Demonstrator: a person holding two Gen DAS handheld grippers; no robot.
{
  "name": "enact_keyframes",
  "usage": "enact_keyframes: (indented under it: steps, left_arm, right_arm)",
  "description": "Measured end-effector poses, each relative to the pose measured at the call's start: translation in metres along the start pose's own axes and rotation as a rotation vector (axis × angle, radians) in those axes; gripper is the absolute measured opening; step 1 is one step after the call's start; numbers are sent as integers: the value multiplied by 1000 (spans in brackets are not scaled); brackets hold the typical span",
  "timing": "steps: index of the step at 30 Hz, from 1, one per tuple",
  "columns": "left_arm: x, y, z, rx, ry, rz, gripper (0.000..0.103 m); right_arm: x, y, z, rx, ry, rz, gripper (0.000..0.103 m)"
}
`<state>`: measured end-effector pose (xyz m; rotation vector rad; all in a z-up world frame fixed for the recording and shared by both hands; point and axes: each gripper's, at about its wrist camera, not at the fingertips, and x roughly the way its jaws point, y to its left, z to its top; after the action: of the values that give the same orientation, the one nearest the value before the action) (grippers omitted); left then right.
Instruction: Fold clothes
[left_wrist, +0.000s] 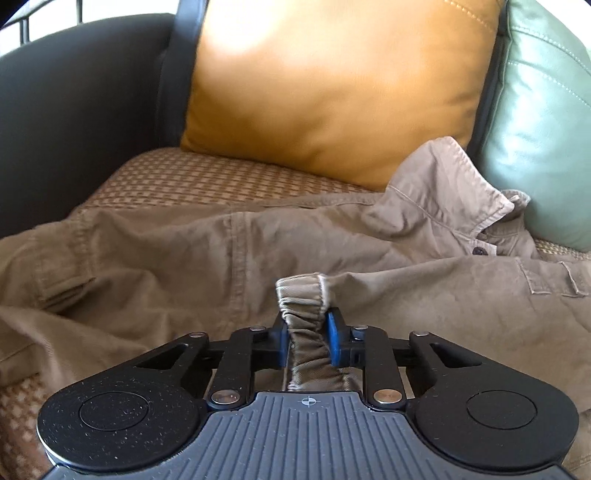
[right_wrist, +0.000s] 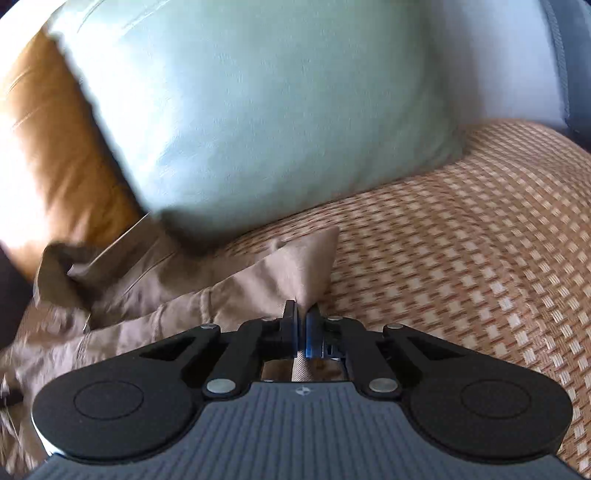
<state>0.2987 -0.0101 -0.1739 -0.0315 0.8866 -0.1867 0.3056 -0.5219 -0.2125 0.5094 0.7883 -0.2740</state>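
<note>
I saw a dark sofa (left_wrist: 74, 110) with a woven checked seat mat (right_wrist: 461, 258). A mustard cushion (left_wrist: 332, 92) and a pale green cushion (right_wrist: 258, 110) leaned side by side against its back. Bright daylight fell across both cushions.

Jacket (left_wrist: 221, 251), cushions on woven sofa seat (left_wrist: 207, 177)

Woven seat mat (right_wrist: 461, 236) left bare on the right; passage behind blocked by green cushion (right_wrist: 258, 110) and tan cushion (left_wrist: 332, 92).
</note>
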Motion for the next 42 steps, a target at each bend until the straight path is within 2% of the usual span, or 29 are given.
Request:
enact_keyframes:
  steps: [2, 6, 8, 9, 10, 11, 14, 19, 21, 24, 28, 32, 33, 34, 35, 36, 38, 40, 42]
  left_arm:
    - [12, -9, -3, 31, -5, 33, 20]
    - [20, -20, -5, 63, -18, 80, 39]
    - [8, -16, 1, 54, -4, 76, 53]
    - [-1, -14, 1, 49, -3, 72, 56]
    - [-15, -10, 0, 47, -12, 66, 58]
    - [-29, -7, -2, 45, -21, 60, 62]
    - [-72, 2, -14, 51, -29, 39, 63]
    - [-147, 4, -71, 74, 31, -39, 67]
    - [-172, -2, -100, 76, 58, -78, 68]
    - [-204, -17, -145, 77, 97, -165, 68]
    - [-222, -55, -201, 89, 141, -243, 71]
    - [-220, -79, -236, 111, 175, -252, 73]
    - [-219, -84, -242, 115, 172, -243, 72]
    - [-219, -87, -246, 126, 165, -222, 71]
    - [-219, -90, -249, 138, 158, -201, 61]
    - [-221, -93, -253, 150, 151, -181, 49]
    - [-223, -91, -258, 155, 150, -167, 36]
    - [-218, -87, -263, 134, 168, -162, 35]
    - [-215, -88, -267, 152, 163, -153, 36]
  right_arm:
    - [12, -11, -3, 48, 5, -17, 4]
    - [16, -26, -16, 117, -39, -3, 4]
    - [2, -19, -10, 65, -33, -66, 28]
    - [-7, -15, -8, 37, -34, -95, 49]
    - [-23, -11, -6, -7, -51, -99, 52]
    - [-43, -9, -6, -50, -71, -57, 50]
    - [-105, -6, -22, -135, -64, 17, 53]
    - [-195, -11, -85, -208, -19, 90, 61]
    - [-217, -13, -117, -216, 9, 75, 66]
    - [-249, -16, -165, -228, 51, 52, 66]
    - [-266, -20, -221, -241, 91, -7, 66]
    - [-259, -31, -255, -198, 129, -70, 67]
    - [-254, -35, -260, -171, 143, -79, 67]
    - [-251, -41, -265, -132, 154, -72, 60]
    - [-252, -43, -266, -104, 145, -55, 41]
    - [-259, -44, -265, -95, 134, -25, 2]
    - [-274, -46, -261, -78, 103, 16, 1]
    - [-277, -49, -261, -95, 106, -24, 1]
    - [-263, -51, -267, -129, 161, -61, 2]
